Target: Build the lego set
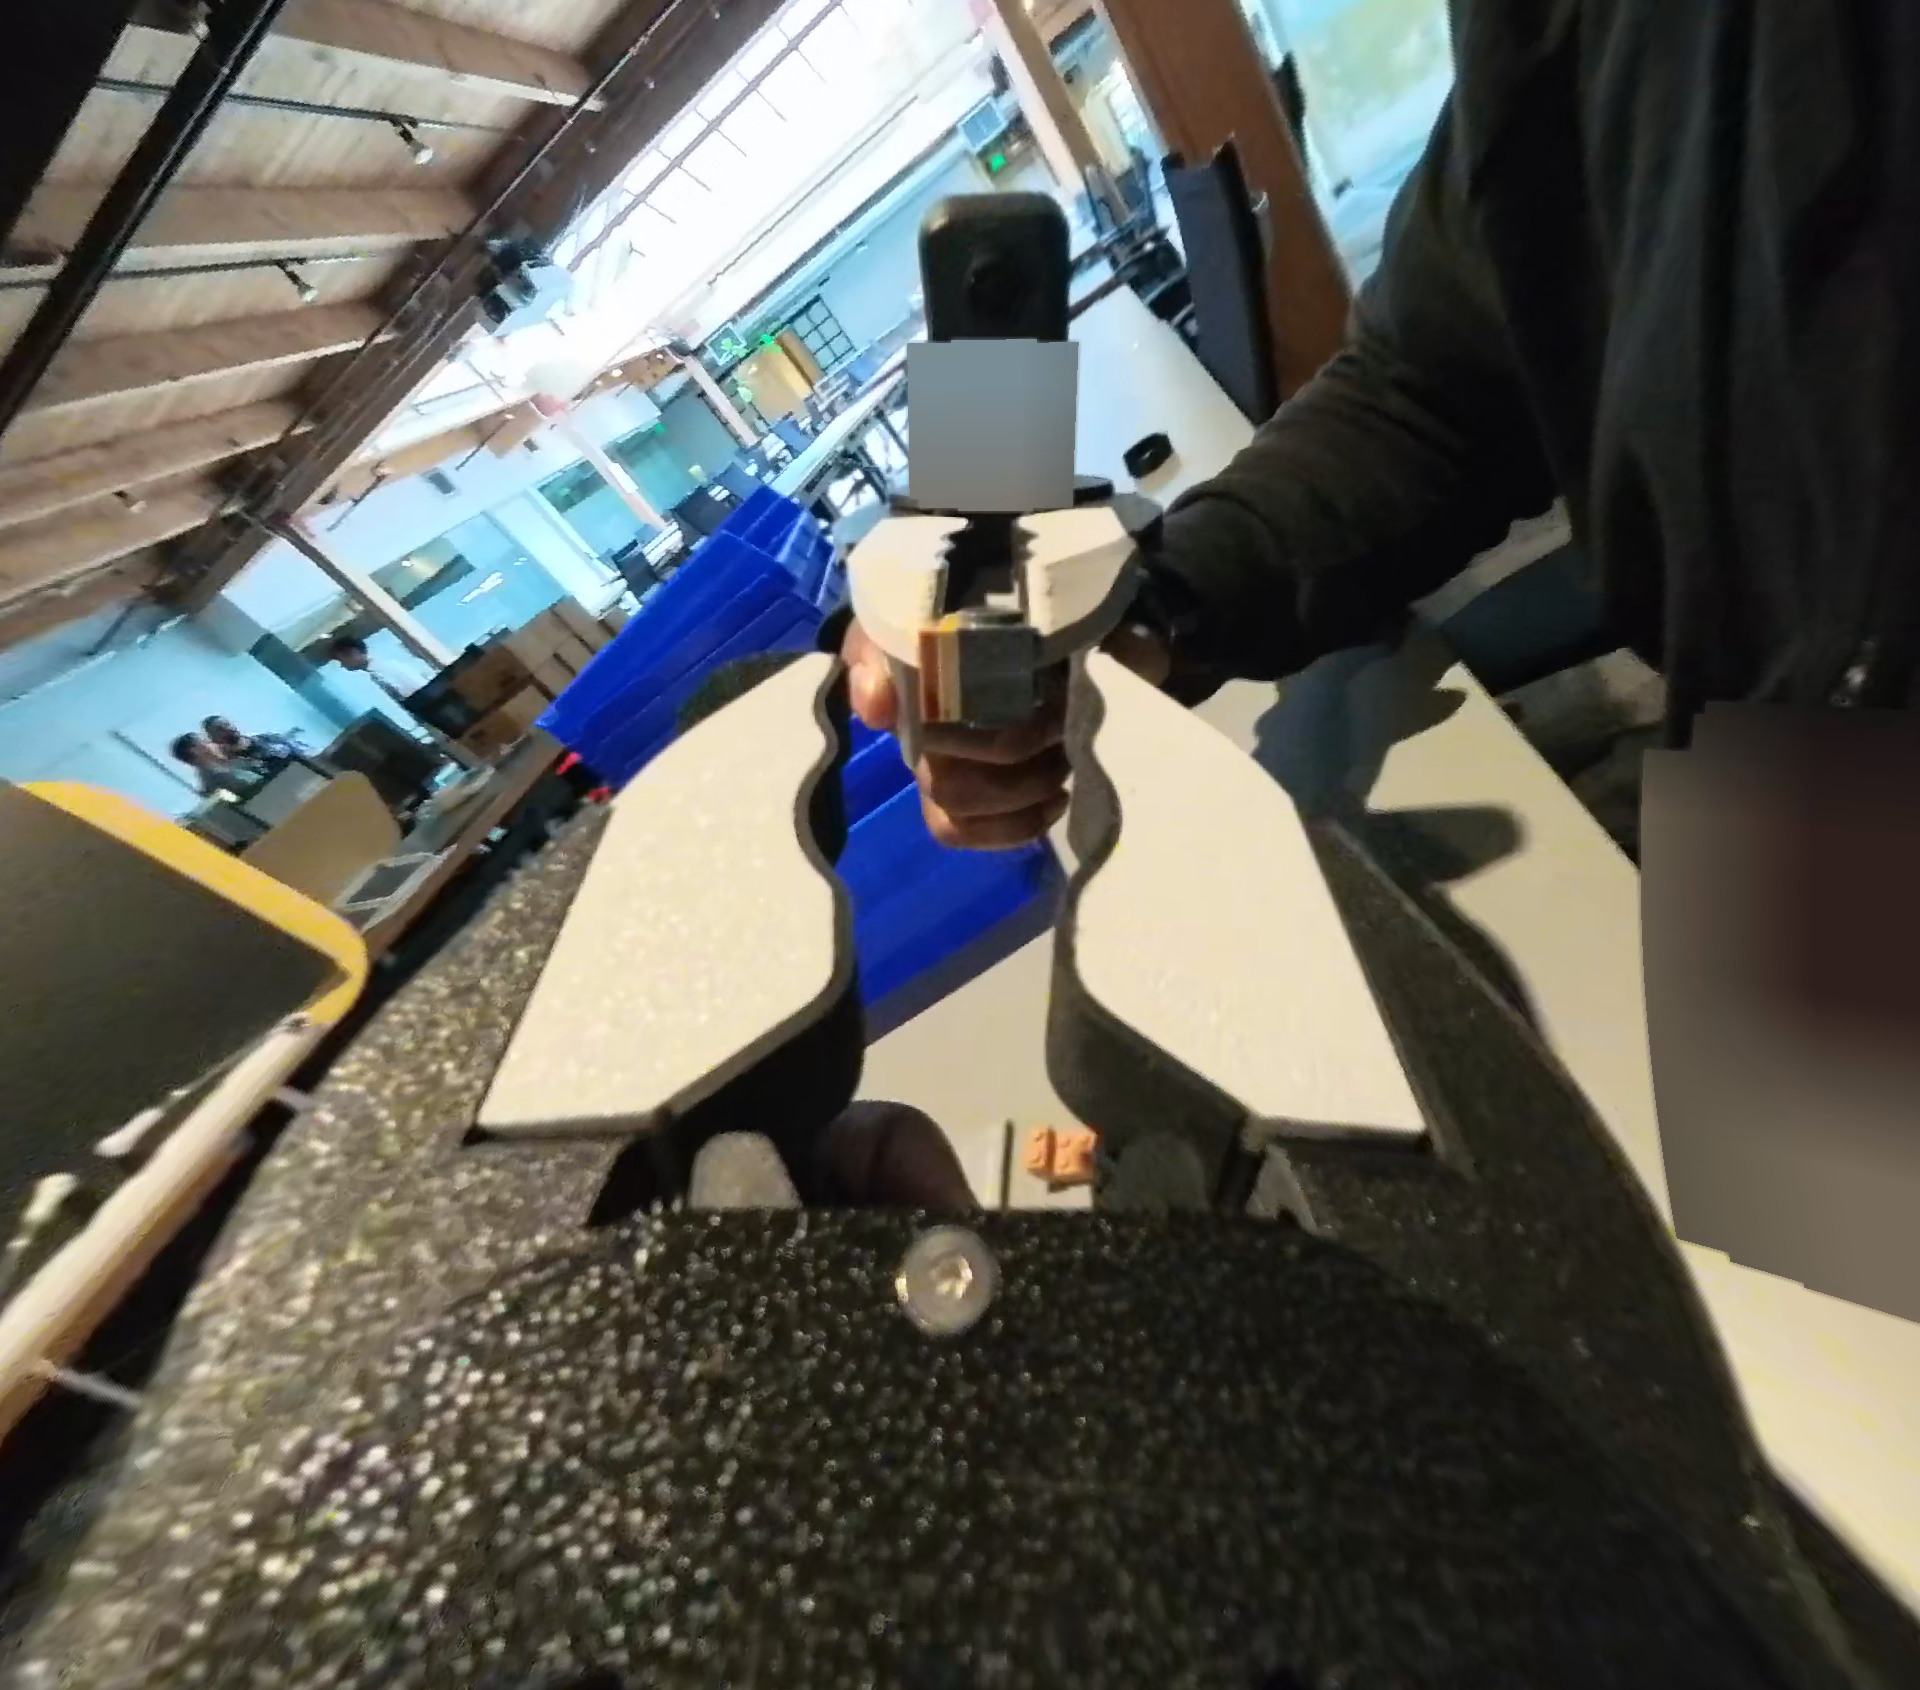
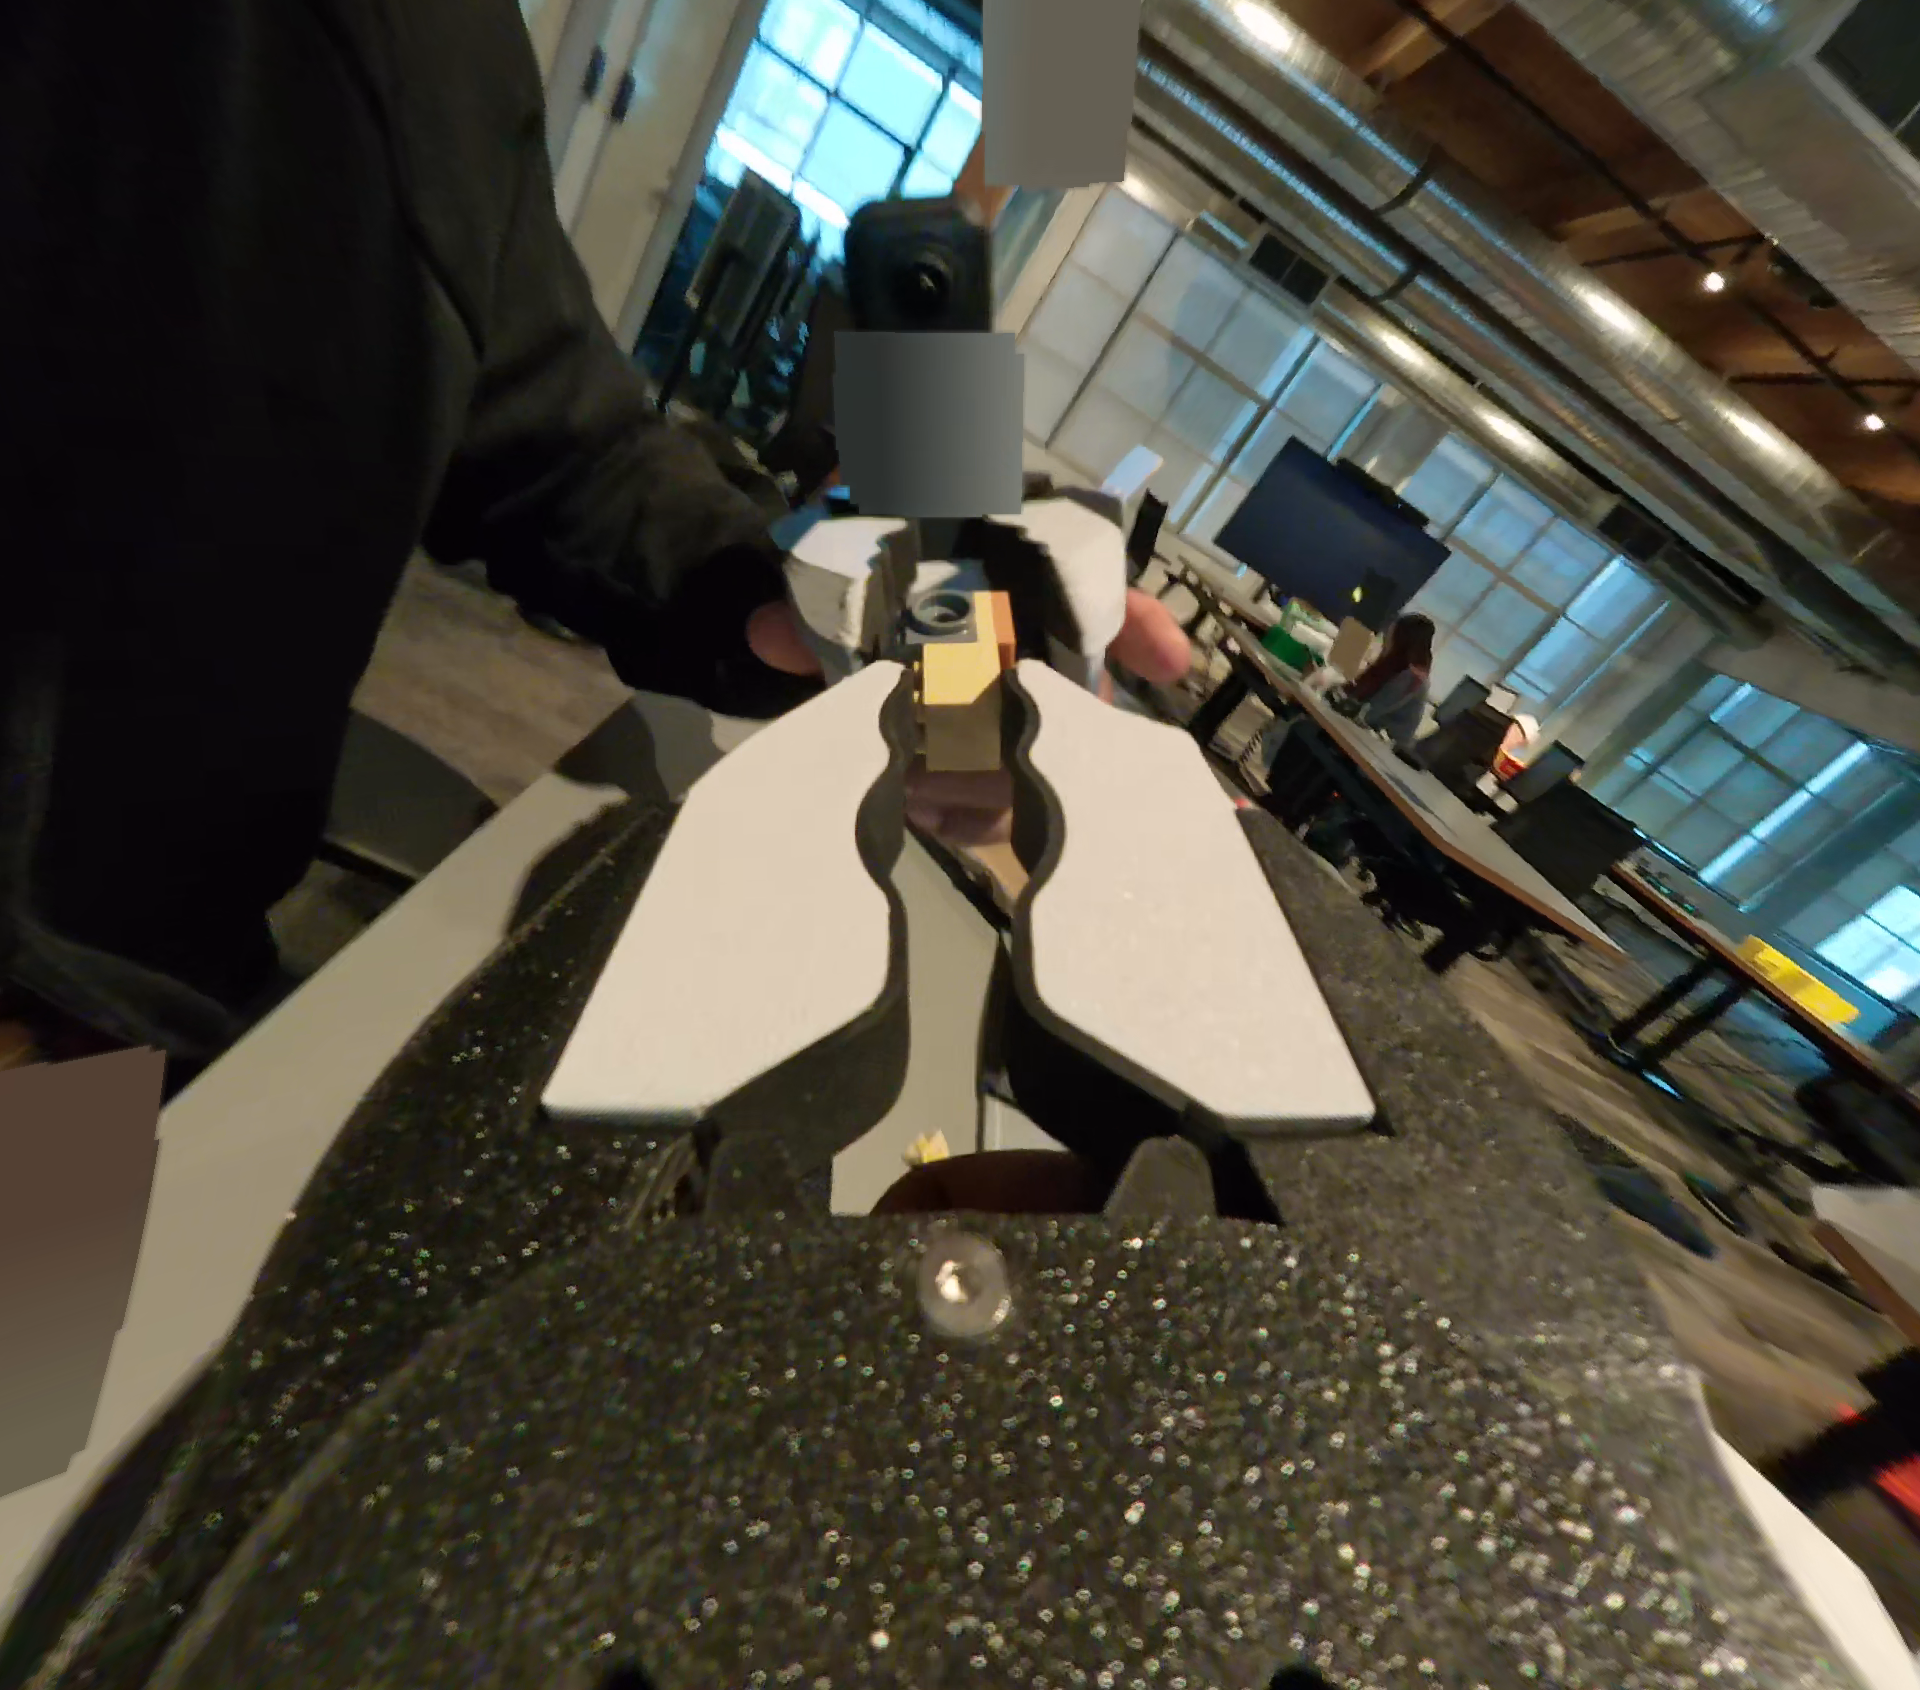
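Observation:
Both grippers are raised above the white table (image 1: 1195, 934) and face each other tip to tip. My right gripper (image 2: 958, 695) is shut on a small lego assembly (image 2: 956, 721), a tan brick with a grey round-holed piece (image 2: 940, 617) and a brown plate (image 2: 1000, 622) at its far end. In the left wrist view the assembly (image 1: 987, 679) shows as a grey block with thin orange and pale layers. My left gripper (image 1: 956, 679) is open, its fingers on either side of the assembly's grey end with gaps showing.
Blue bins (image 1: 727, 653) stand behind the grippers. A small orange lego piece (image 1: 1060, 1157) lies on the table under the left gripper, and a small yellow piece (image 2: 925, 1147) under the right. A black-sleeved arm (image 1: 1403, 445) holds the right gripper. A yellow-edged black panel (image 1: 156, 934) is at left.

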{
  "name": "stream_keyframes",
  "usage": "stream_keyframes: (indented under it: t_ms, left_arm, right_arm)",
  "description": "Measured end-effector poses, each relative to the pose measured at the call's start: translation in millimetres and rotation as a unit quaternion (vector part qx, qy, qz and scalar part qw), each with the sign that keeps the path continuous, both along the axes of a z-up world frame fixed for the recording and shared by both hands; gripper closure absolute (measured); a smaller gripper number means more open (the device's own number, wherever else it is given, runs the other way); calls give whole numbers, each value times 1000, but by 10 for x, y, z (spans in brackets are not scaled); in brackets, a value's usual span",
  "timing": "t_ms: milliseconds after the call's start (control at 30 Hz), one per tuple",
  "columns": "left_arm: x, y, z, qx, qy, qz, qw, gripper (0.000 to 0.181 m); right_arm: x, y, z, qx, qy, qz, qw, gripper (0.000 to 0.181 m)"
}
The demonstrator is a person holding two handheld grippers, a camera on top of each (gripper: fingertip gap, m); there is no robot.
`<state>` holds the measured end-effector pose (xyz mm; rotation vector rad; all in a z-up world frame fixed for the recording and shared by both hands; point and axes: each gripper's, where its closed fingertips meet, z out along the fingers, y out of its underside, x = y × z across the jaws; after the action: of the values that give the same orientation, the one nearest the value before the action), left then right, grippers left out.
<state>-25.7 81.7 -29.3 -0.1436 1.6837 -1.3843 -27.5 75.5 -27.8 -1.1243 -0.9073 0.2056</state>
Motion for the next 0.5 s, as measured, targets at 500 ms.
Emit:
stream_keyframes:
  t_ms: [500]
  left_arm:
    - [15,-41,-169,79,-25,24,996,158]
  right_arm:
    - [-14,38,-130,-23,-46,-21,998,166]
